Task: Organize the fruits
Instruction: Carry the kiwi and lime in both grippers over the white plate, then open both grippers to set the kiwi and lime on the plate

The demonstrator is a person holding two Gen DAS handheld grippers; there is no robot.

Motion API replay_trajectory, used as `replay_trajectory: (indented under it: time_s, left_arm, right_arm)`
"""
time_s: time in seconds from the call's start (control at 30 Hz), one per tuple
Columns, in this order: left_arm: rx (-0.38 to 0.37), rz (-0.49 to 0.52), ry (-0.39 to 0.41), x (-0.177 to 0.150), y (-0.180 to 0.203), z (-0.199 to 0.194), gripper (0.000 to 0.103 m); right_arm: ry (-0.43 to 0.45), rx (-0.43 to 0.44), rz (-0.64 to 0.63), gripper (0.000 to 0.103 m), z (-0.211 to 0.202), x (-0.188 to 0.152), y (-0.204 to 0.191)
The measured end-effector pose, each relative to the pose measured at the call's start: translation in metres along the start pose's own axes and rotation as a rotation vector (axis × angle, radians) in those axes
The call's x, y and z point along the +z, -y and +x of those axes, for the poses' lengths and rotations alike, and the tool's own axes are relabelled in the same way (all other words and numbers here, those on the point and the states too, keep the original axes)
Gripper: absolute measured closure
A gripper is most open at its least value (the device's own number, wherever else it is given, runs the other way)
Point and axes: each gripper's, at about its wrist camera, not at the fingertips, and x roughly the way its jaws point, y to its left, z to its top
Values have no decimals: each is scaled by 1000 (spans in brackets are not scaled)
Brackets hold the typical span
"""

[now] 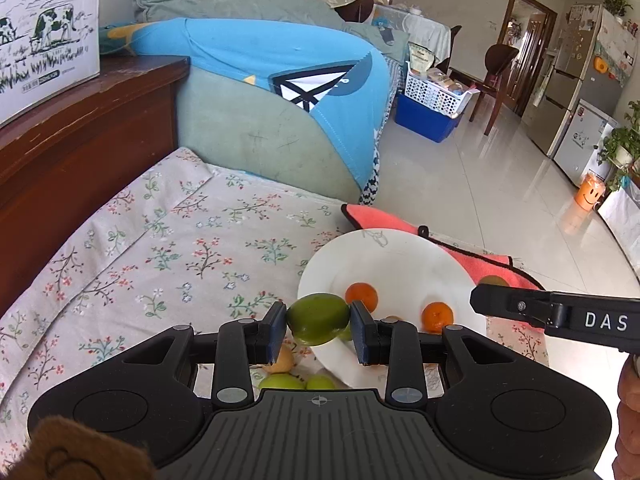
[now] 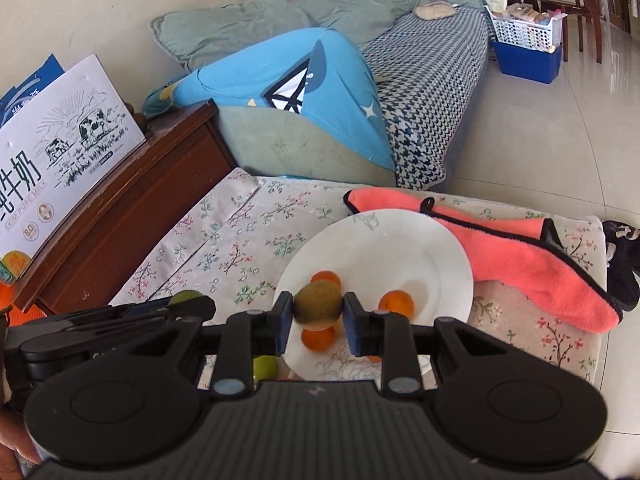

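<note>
My left gripper (image 1: 318,326) is shut on a green fruit (image 1: 318,318) and holds it above the near left rim of a white plate (image 1: 400,256). Two oranges (image 1: 361,297) (image 1: 437,316) lie on the plate. My right gripper (image 2: 317,322) is shut on a brownish-green kiwi (image 2: 318,306) above the plate (image 2: 380,240), where three oranges (image 2: 326,279) (image 2: 396,305) (image 2: 317,339) lie. Two green fruits (image 1: 280,382) and a yellowish one (image 1: 280,362) lie on the cloth under my left gripper. The right gripper shows side-on in the left wrist view (image 1: 474,301).
The plate sits on a floral cloth (image 1: 180,248) beside a pink towel (image 2: 520,252). A brown cabinet (image 1: 80,128) with a milk carton box (image 2: 60,160) stands left. A sofa with a blue cover (image 1: 260,60) lies behind. Tiled floor is to the right.
</note>
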Motion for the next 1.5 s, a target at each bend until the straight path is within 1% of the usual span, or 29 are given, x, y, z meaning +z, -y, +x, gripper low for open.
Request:
replay_trajectory:
  time_s: [0.17,0.37,0.6,0.7,1.1,1.17,1.2,1.37,1.43,1.5]
  left_arm:
    - [-26,37,-10,5,16,19,71]
    - [-43,74,-16,8,29,41,71]
    - [-49,113,-32,10,40,68,71]
    - [-55,112,-36,11,41,77,71]
    - [-83,111,-61,9,45,100,71]
    - [-91,114,-61,8,46,101,71]
    - [-95,111,-60,8,46,101,71]
    - [-96,101,-49,11,48,96,69]
    - [-93,82,-39,15,46,91,66]
    - [-79,58,-18,20,43,84,53]
  right_arm:
    - [-2,-45,47,76,15,13,21]
    - [-19,-85,74,76,32,18,39]
    - [-45,-121,153,76,50,18,58]
    - [-57,-119,211,76,57,18,67]
    - [-86,-157,280,76,79,15,76]
    - [-95,-153,293,75,82,14,77]
    - [-99,-152,299,73,84,14,78]
    - [-94,-144,318,73,82,15,78]
    - [-87,-140,313,73,80,16,76]
    - [-82,-136,309,72,78,17,74]
